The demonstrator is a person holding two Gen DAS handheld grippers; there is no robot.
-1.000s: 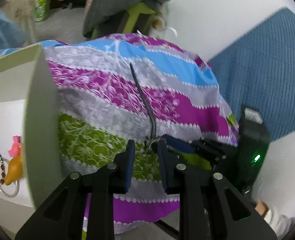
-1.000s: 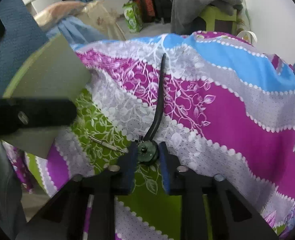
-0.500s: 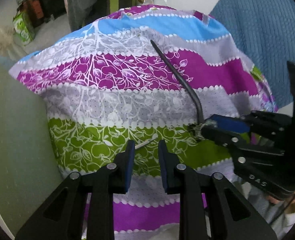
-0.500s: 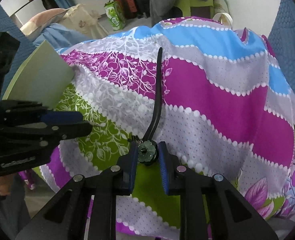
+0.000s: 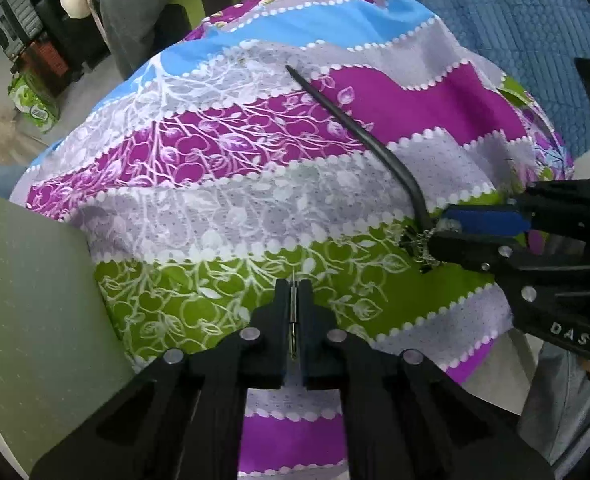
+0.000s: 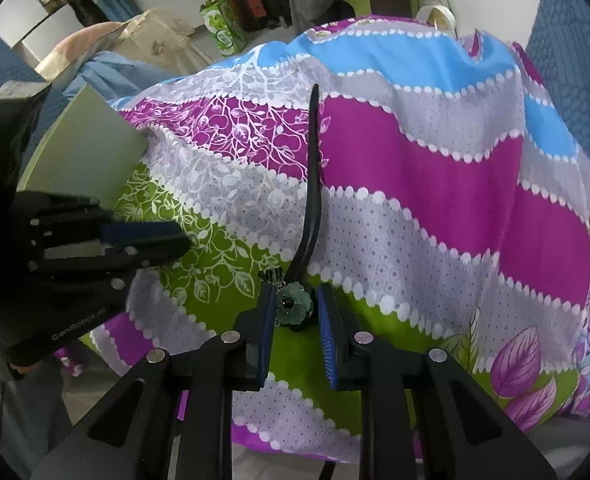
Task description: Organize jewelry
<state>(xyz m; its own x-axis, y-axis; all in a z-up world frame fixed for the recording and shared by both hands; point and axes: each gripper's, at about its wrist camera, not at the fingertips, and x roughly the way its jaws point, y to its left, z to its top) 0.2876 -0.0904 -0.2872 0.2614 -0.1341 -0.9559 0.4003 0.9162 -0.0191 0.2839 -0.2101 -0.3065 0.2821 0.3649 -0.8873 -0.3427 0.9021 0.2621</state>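
Hairpin [image 6: 310,184]: our right tool [image 6: 295,312] grips its flower end; left tool [image 5: 293,300] clamps a thin pin [image 5: 292,320] for sorting.

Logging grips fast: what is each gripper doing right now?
Left gripper: shut on a thin metal pin.
Right gripper: closed on the green flower end of a black hair stick.

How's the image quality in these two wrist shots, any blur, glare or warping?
Left wrist view: strong fisheye bending, dark corners, the striped floral cloth sharp, the thin metal pin in the left tool crisp. Right wrist view: same curvature, soft even light, no glare, the left tool slightly soft.
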